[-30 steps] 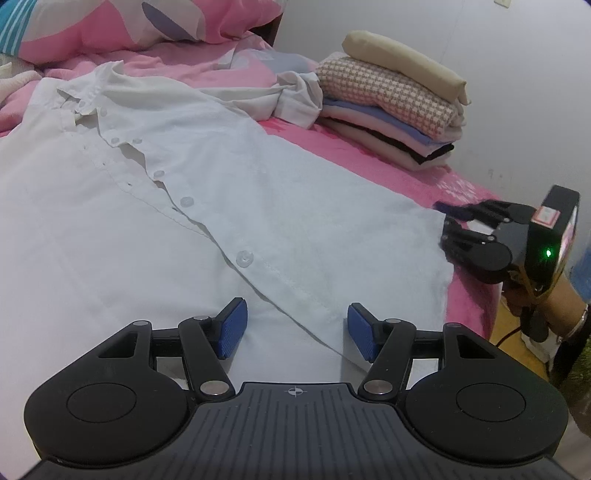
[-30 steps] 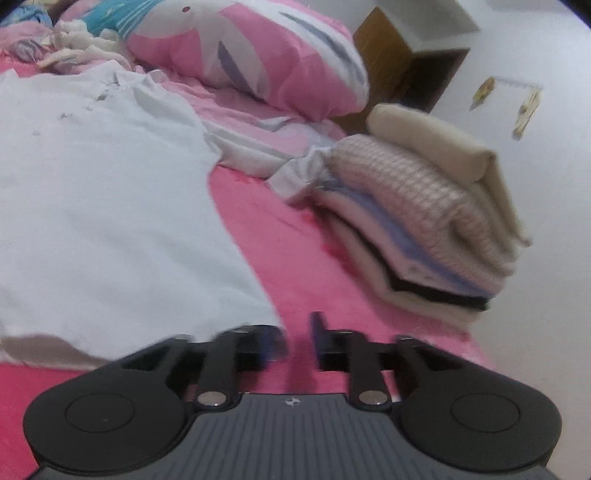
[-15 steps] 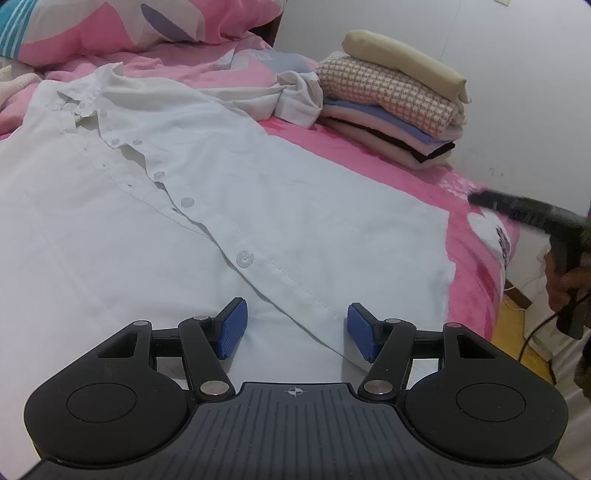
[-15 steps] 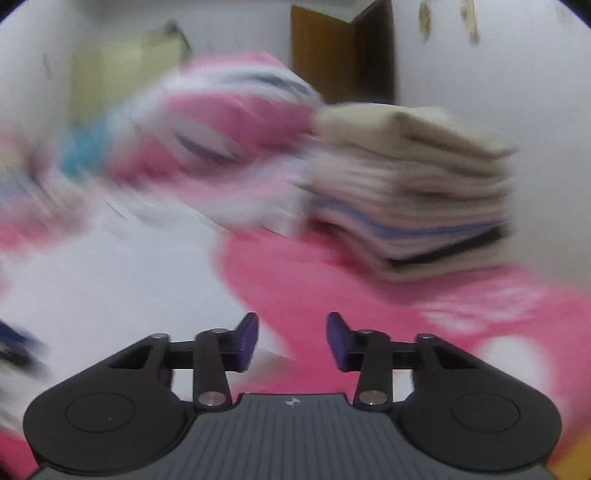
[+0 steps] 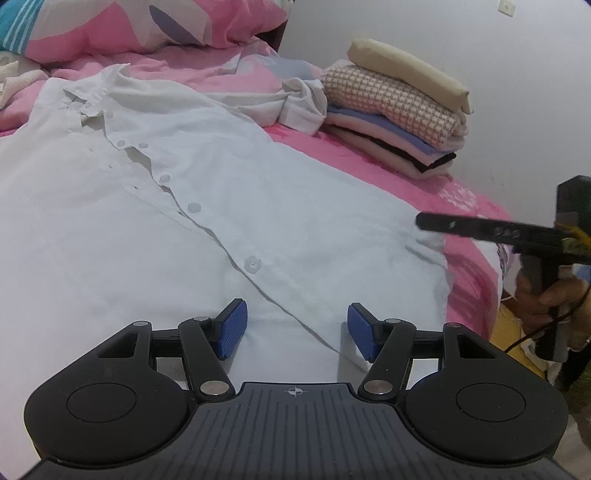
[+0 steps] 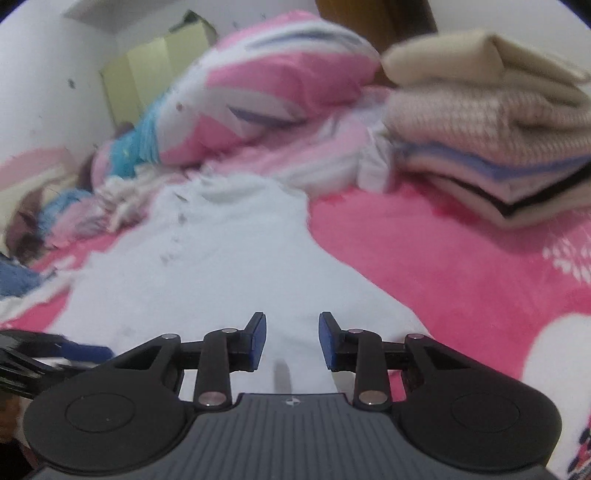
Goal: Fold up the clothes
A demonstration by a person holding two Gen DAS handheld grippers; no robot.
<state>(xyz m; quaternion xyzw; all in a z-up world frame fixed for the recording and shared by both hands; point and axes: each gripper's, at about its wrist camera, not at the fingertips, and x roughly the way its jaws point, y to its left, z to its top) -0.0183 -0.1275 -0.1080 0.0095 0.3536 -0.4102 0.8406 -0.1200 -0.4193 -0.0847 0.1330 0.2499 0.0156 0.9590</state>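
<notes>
White button-up shirt (image 5: 207,206) lies spread flat, unfolded, on the pink bedcover.

One white shirt (image 5: 229,192) lay spread on the bed, and four buttons (image 5: 252,264) showed plainly down its placket. At two o'clock from it stood one stack of folded clothes (image 5: 397,110); I counted roughly six layers, though the lower ones ran together. One big pink pillow (image 5: 147,26) sat at twelve o'clock. Two grippers were out: the left gripper (image 5: 293,330) at six o'clock, the right gripper (image 6: 291,341) at three, each with two blue pads (image 5: 231,328). One hand (image 5: 546,301) was visible.
</notes>
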